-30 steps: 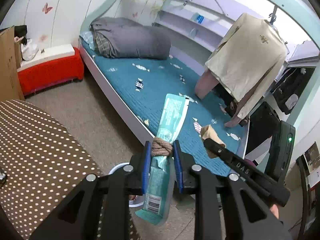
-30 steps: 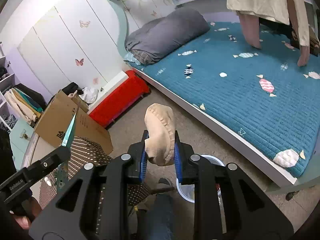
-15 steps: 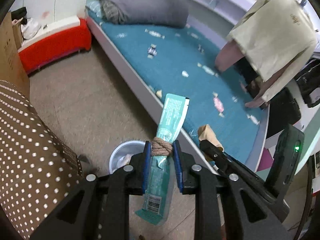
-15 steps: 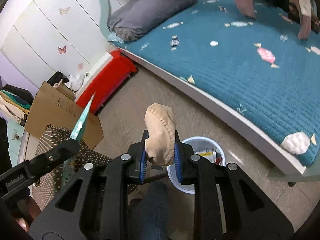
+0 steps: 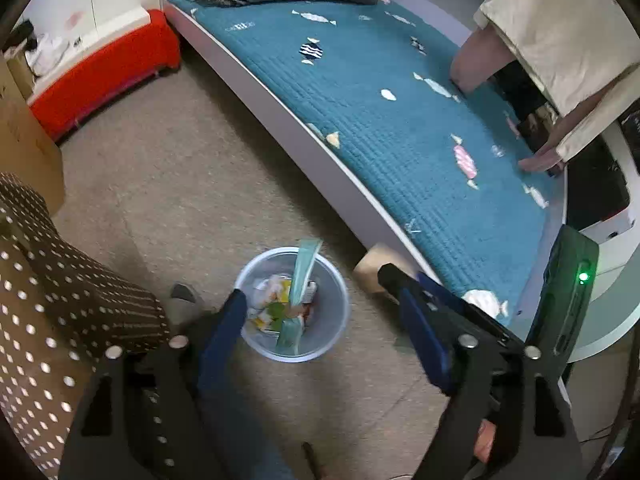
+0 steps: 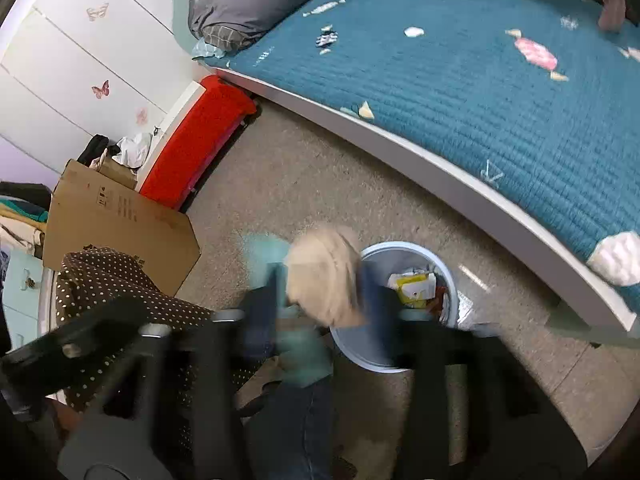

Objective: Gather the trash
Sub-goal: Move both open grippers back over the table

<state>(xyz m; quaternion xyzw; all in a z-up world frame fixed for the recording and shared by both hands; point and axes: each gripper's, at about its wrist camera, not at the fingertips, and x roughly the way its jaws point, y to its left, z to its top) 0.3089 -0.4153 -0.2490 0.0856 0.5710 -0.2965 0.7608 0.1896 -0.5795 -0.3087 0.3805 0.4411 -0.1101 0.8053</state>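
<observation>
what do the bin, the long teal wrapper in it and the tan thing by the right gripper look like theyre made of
Bin: pale, smooth, slightly translucent, probably plastic. Teal wrapper: thin, glossy and creased, likely printed plastic film. Tan thing: soft knitted fabric with a ribbed edge, sock-like, though motion blur leaves this uncertain.

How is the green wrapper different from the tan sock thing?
The green wrapper is long, flat and shiny; the tan sock is soft and bunched. The wrapper is already in the bin; the sock is still between the right gripper's just-opened jaws, beside the bin. Both are trash.
</observation>
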